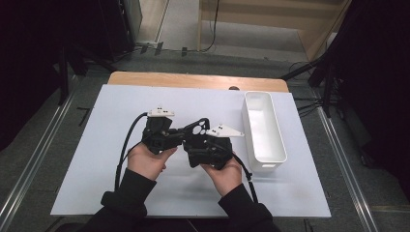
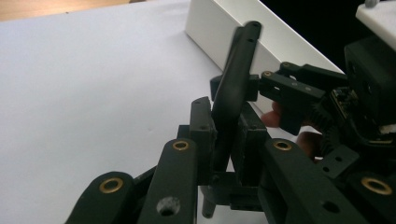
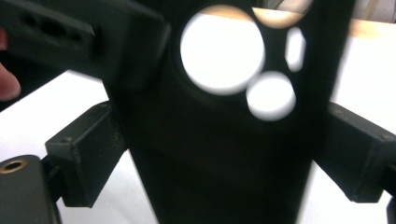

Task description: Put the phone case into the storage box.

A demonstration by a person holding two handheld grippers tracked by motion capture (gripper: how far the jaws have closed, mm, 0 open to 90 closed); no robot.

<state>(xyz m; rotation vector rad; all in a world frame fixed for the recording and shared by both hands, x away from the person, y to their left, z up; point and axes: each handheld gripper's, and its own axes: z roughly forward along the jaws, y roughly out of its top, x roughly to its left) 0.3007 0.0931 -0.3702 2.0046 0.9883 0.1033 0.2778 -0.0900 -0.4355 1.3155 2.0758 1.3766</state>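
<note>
A black phone case (image 1: pixel 197 127) with round camera cut-outs is held above the white mat between both grippers. My left gripper (image 1: pixel 180 137) comes in from the left, and in the left gripper view its jaws (image 2: pixel 226 135) are shut on the thin edge of the case (image 2: pixel 233 84), which stands upright. My right gripper (image 1: pixel 199 137) meets it from the right. In the right gripper view the case (image 3: pixel 219 177) fills the middle, cut-outs at the top, and my right gripper (image 3: pixel 224 154) grips it across its width, one pad pressed on each side.
A long white bin (image 1: pixel 280 145) stands empty to the right of the grippers, also close behind the case in the left gripper view (image 2: pixel 219 28). The white mat (image 1: pixel 96 159) covers a wooden table (image 1: pixel 193 79). Dark stands flank the table.
</note>
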